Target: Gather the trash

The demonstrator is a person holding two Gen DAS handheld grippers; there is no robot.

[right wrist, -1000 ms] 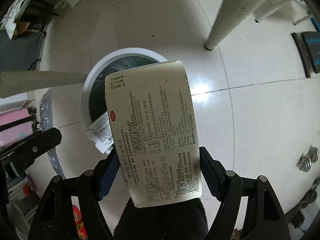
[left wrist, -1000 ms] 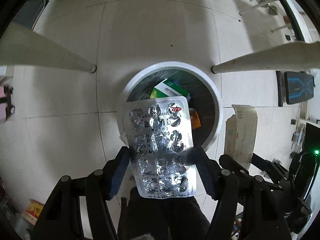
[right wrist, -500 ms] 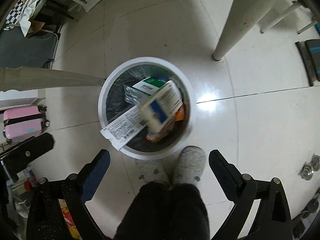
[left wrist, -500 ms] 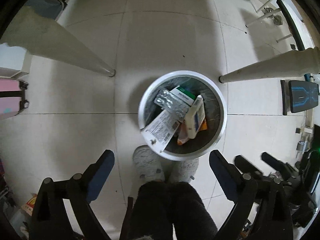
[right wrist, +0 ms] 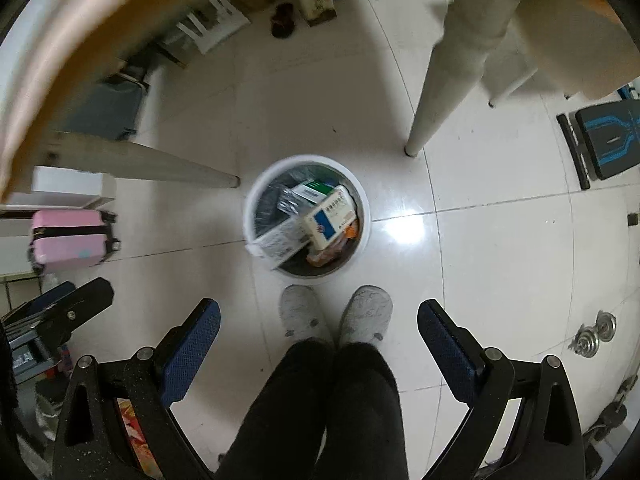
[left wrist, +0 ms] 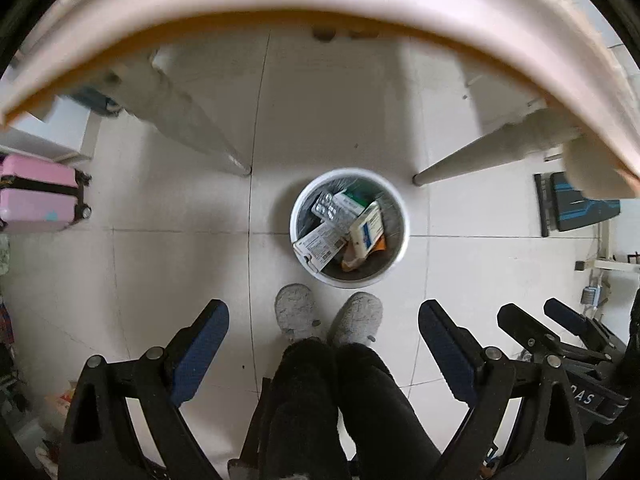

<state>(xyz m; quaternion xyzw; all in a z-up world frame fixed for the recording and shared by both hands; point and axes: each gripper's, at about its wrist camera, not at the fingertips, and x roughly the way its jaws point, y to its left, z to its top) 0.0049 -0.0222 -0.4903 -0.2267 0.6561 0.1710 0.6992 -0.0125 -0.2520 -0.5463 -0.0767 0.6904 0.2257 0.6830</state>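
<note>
White round bin with dark liner, on glossy off-white floor tiles with thin dark joints. Inside: silver blister pack, white-and-green box, white carton with blue panel, white printed leaflet, orange wrapper. Grey slippers, black trousers. Pink suitcase with black trim. Black grippers, blue pads.

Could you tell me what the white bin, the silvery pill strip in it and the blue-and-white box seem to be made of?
White bin: likely smooth plastic, with an even, thin round rim and a dark liner.
Pill strip: apparently foil-backed blister pack, silvery with rows of raised bubbles.
Blue-and-white box: probably printed cardboard, with flat faces and crisp folded edges.
</note>
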